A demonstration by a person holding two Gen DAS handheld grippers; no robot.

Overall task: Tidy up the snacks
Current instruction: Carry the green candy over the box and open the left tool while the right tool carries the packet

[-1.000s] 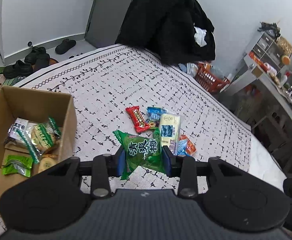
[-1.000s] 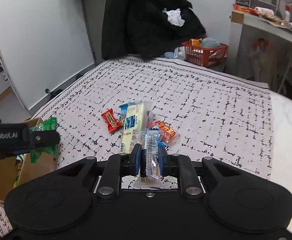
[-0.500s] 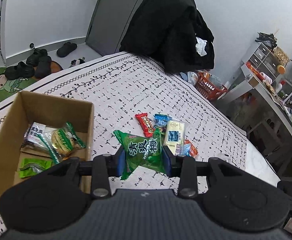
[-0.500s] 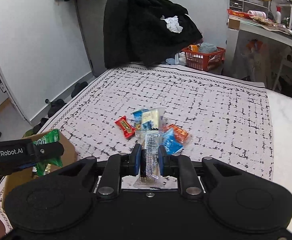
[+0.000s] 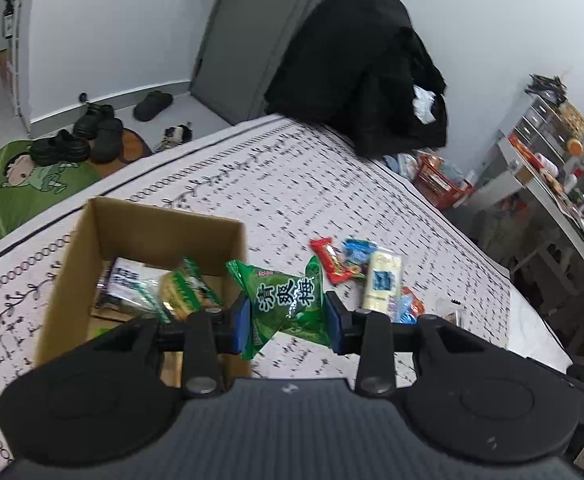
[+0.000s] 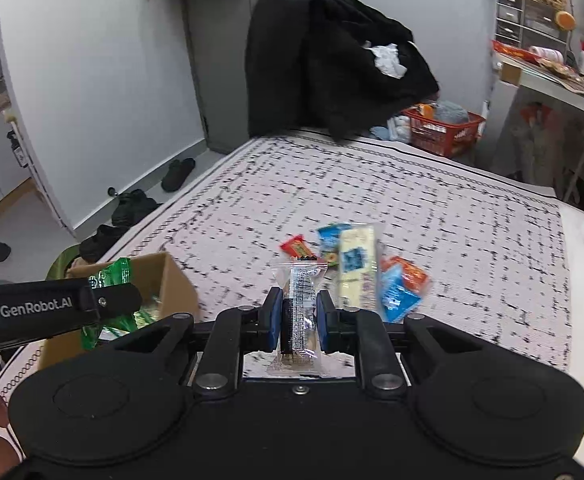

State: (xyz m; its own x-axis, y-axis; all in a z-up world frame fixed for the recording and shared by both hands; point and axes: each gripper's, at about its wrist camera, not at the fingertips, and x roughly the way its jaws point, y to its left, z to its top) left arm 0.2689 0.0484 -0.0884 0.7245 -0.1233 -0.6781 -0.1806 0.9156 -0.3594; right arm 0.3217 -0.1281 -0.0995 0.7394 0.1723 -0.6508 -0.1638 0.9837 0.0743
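Both grippers were clamped: left gripper (image 5: 287,316) on the green pack (image 5: 287,300), right gripper (image 6: 299,320) on a clear-wrapped bar (image 6: 300,304), so best centre each over the cardboard box (image 5: 91,240) before letting go.

The right tongs (image 6: 299,322) pinch a clear-wrapped snack bar (image 6: 300,312) upright between their blue pads. Beyond it, loose snack packets (image 6: 356,268) lie together on the patterned bed (image 6: 452,208). At the left, the left tongs (image 6: 107,300) hold a green packet (image 6: 111,276) over a cardboard box (image 6: 171,280).

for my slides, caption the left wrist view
Left tool shut on a green snack packet beside the cardboard box.
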